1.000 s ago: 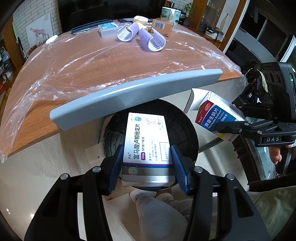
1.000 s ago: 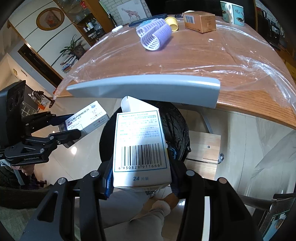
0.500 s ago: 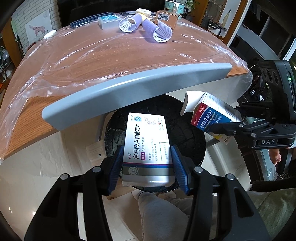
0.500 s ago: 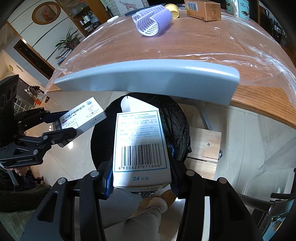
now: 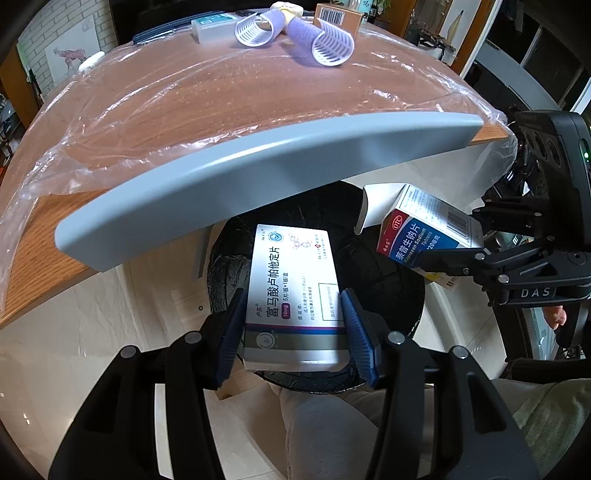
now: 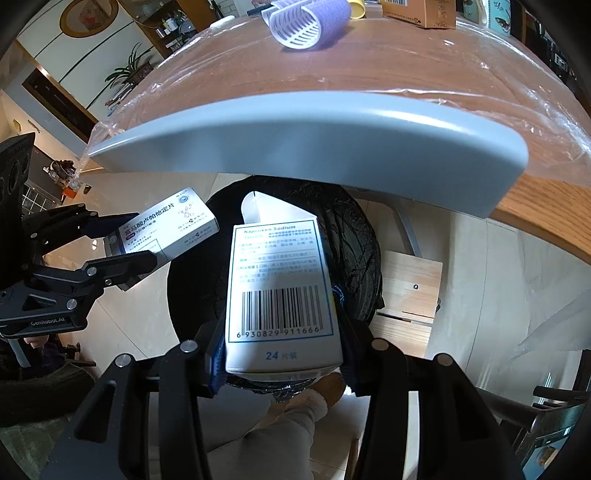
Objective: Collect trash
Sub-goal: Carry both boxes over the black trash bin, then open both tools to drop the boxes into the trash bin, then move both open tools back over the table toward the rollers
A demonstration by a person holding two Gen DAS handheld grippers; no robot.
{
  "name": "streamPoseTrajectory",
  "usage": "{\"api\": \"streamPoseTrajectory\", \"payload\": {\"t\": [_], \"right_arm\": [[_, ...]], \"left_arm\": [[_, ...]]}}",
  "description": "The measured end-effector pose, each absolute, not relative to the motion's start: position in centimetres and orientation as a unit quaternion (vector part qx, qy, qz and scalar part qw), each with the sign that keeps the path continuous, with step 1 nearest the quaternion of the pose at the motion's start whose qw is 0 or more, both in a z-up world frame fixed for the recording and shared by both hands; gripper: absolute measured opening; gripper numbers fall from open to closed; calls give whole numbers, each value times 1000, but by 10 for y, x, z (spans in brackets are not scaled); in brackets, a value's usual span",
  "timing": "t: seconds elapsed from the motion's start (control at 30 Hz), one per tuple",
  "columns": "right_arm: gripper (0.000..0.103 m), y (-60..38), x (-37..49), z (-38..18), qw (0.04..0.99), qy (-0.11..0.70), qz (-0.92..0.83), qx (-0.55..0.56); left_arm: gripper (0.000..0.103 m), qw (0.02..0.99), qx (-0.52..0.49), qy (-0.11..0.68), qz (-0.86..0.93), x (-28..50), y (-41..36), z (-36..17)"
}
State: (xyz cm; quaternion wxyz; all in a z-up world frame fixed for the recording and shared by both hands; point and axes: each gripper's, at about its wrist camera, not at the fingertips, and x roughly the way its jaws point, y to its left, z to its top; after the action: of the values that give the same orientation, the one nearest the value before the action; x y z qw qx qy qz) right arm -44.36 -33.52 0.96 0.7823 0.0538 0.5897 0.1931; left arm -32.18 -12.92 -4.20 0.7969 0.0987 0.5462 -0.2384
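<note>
Plastic-covered wooden table [image 5: 229, 96], grey chair back [image 5: 258, 173] larger in view than before; black-lined round bin [image 5: 388, 280] below. Left gripper [image 5: 293, 325] clamped on white flat medicine box [image 5: 295, 295], right gripper [image 6: 280, 354] clamped on blue-white open-flap tablet carton [image 6: 280, 291], both lower over bin.

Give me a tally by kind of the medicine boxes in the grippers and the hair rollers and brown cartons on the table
Medicine boxes: 2, white box in left gripper, blue box in right gripper
Hair rollers: 2
Brown carton: 1
Total: 5

Home dining room. Wooden dining table [image 5: 229, 92] under clear plastic sheeting, purple hair rollers [image 5: 325, 38] on it. Framed animal print [image 5: 68, 59] on brick wall, potted plant [image 6: 125, 72], glossy tile floor [image 6: 491, 280].
</note>
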Motion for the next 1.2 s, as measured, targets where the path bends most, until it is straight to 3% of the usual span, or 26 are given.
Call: {"api": "streamPoseTrajectory", "payload": {"t": [0.43, 0.5, 0.53, 0.57, 0.87, 1.03, 1.2], "right_arm": [[48, -331, -438, 1, 781, 594, 187, 46], [58, -332, -439, 1, 786, 590, 178, 41], [77, -333, -439, 1, 788, 589, 173, 43], [81, -335, -440, 3, 791, 586, 172, 49], [81, -354, -459, 29, 810, 563, 156, 55], [82, -374, -474, 72, 844, 516, 141, 49], [90, -391, -458, 116, 882, 459, 104, 36]], "left_arm": [[53, 794, 99, 550, -237, -316, -131, -46], [59, 800, 98, 544, -233, -315, -131, -44], [64, 801, 97, 544, -228, -314, -130, -43], [69, 803, 92, 543, -227, -313, -129, -42], [69, 804, 79, 541, -235, -318, -118, -29], [69, 810, 61, 524, -258, -329, -116, -3], [86, 836, 42, 470, -281, -331, -125, 41]]}}
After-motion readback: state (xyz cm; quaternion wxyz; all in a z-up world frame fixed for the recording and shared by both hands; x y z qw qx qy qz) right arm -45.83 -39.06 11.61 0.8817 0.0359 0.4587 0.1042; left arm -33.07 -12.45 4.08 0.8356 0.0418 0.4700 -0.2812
